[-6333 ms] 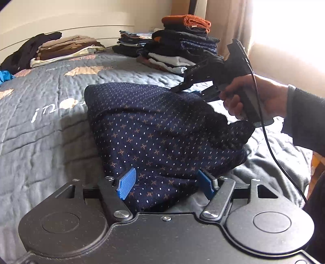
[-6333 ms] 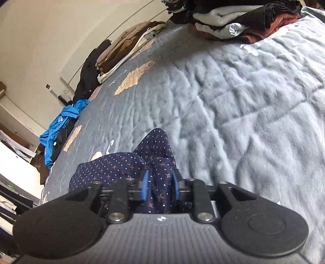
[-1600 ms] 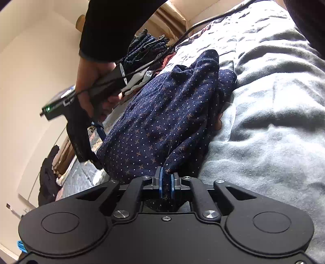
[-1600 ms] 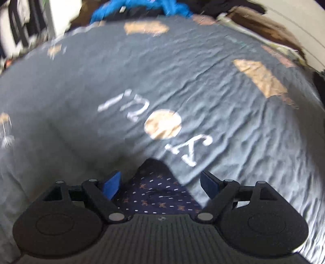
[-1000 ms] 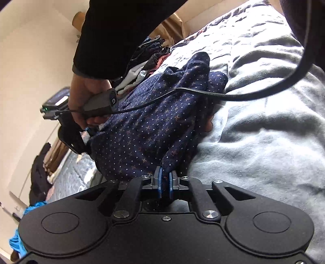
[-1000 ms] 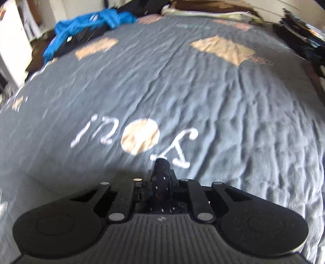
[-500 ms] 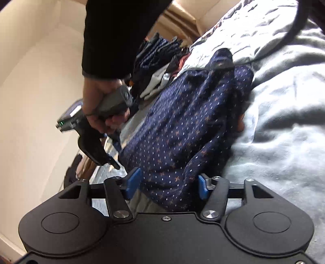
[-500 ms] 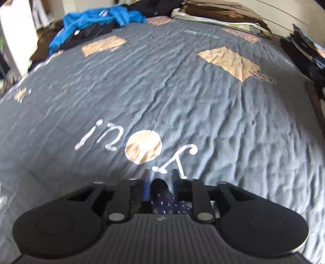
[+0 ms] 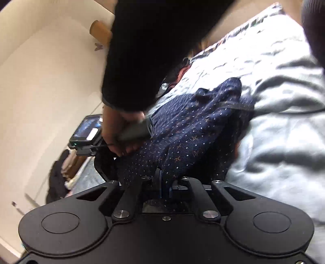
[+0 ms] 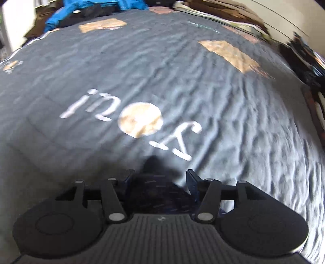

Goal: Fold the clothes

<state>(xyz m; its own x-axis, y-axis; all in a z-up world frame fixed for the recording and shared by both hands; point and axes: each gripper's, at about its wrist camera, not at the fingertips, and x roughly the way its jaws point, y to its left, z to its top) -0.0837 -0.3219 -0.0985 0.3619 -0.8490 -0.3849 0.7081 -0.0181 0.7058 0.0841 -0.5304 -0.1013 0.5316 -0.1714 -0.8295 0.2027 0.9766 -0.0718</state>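
The navy dotted garment (image 9: 199, 130) lies bunched on the grey bedspread (image 9: 284, 132). In the left wrist view my left gripper (image 9: 165, 183) is shut on the garment's near edge. A hand (image 9: 117, 134) in a black sleeve holds the right gripper beside the garment's far side; its fingers are hidden there. In the right wrist view my right gripper (image 10: 159, 179) is open. A dark fold of the garment (image 10: 156, 195) lies loosely between the fingers, over the bedspread's printed letters (image 10: 132, 121).
Blue clothes (image 10: 85, 12) lie heaped at the bed's far left corner. Folded brown and pale clothes (image 10: 223, 14) sit along the headboard, and a dark stack (image 10: 304, 61) stands at the right edge. The black sleeve (image 9: 152, 50) fills the upper left wrist view.
My left gripper, open half a second ago, has shut on the garment's edge. My right gripper, which was shut on the cloth, has opened. Both views shifted slightly.
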